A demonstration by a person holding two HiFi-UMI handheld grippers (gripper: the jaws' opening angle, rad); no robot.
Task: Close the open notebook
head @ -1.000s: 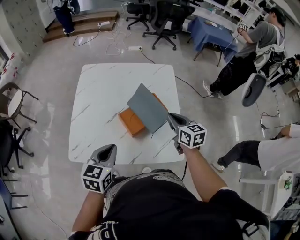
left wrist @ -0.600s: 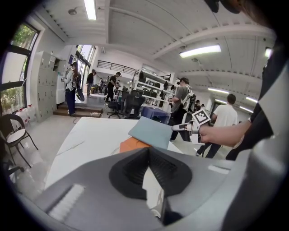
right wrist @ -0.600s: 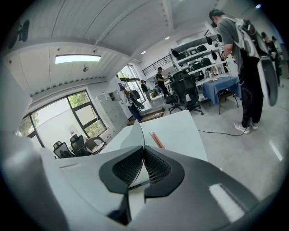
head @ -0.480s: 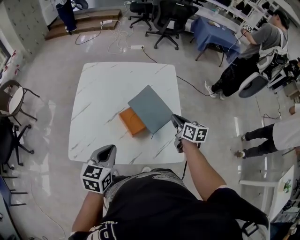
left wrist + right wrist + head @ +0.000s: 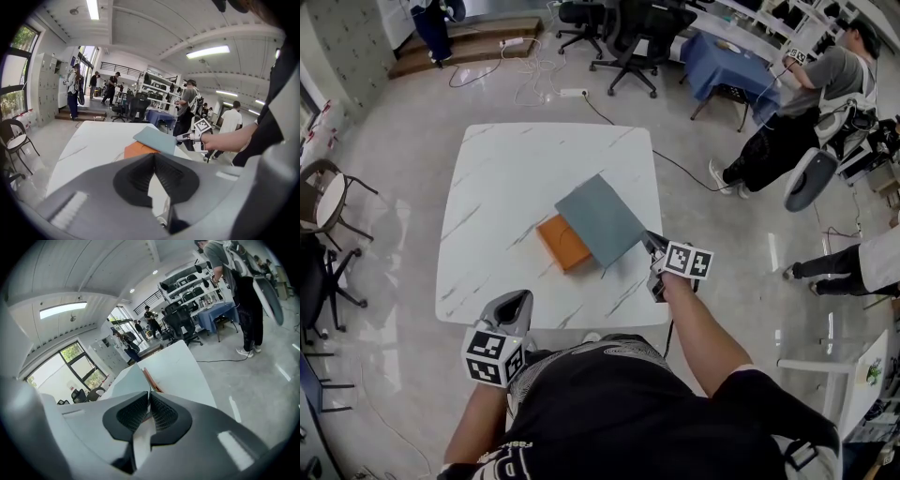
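The cover (image 5: pixel 600 220) is pinched by the right claw (image 5: pixel 648 240), tilted over the notebook (image 5: pixel 562 243) lying to the claw's left; the left claw (image 5: pixel 519 300) is shut, empty.

Notebook (image 5: pixel 598 220) on the table's (image 5: pixel 506 183) right half, right tongs (image 5: pixel 648 242) at its near right corner.

no legible words or numbers; only square black-and-white markers on cubes behind left gripper (image 5: pixel 517 300) and right gripper (image 5: pixel 650 241) jaws.
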